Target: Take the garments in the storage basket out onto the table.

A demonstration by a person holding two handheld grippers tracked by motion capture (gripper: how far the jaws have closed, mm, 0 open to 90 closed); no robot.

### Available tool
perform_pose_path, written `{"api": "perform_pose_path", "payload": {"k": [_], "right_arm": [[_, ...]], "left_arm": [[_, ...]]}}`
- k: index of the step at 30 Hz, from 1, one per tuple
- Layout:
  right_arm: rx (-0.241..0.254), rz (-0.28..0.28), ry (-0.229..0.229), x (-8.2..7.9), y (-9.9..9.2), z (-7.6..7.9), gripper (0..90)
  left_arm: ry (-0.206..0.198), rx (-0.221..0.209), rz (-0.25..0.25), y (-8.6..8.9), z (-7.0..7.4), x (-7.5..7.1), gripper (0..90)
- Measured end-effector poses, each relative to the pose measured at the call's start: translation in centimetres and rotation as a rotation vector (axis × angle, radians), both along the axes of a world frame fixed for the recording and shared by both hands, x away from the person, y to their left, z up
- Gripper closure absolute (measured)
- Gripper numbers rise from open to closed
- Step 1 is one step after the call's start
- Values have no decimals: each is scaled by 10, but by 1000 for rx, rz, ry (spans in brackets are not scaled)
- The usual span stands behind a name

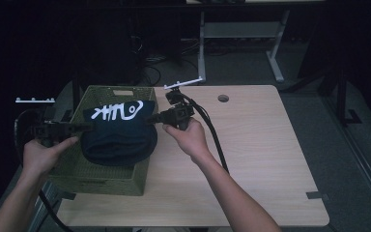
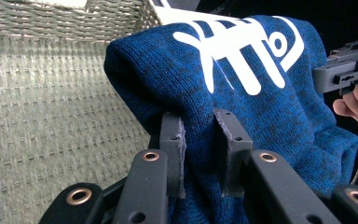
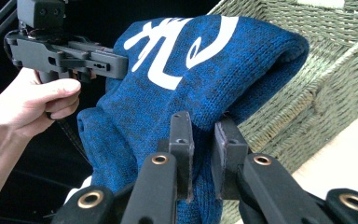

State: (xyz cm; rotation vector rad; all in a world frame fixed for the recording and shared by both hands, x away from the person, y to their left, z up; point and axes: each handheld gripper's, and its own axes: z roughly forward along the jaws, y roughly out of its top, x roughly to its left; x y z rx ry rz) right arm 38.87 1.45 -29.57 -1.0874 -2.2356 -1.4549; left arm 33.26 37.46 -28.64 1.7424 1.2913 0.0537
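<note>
Flanking a green wicker basket (image 1: 107, 181), both grippers clamped on the blue sweater (image 1: 118, 140) above it.

One blue knitted garment (image 1: 118, 133) at centre left; one green woven basket (image 1: 99, 181) beneath it; two tongs, left (image 1: 88, 127) and right (image 1: 150, 119); one tabletop (image 1: 261, 159); two hands.

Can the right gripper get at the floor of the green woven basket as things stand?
Probably not. The right gripper is shut on the folded blue knit garment with the white fish-bone print, which hangs over the green woven basket between both grippers and covers its opening.
</note>
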Motion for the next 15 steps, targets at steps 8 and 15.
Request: {"api": "perform_pose_path", "payload": {"k": [8,15], "right_arm": [[9,4,15,6,14,-6,795],[12,13,27,11,28,-11,795]], "left_arm": [[10,5,21,14,-2,5,752],[17,8,41,26,-6,7,752]]}}
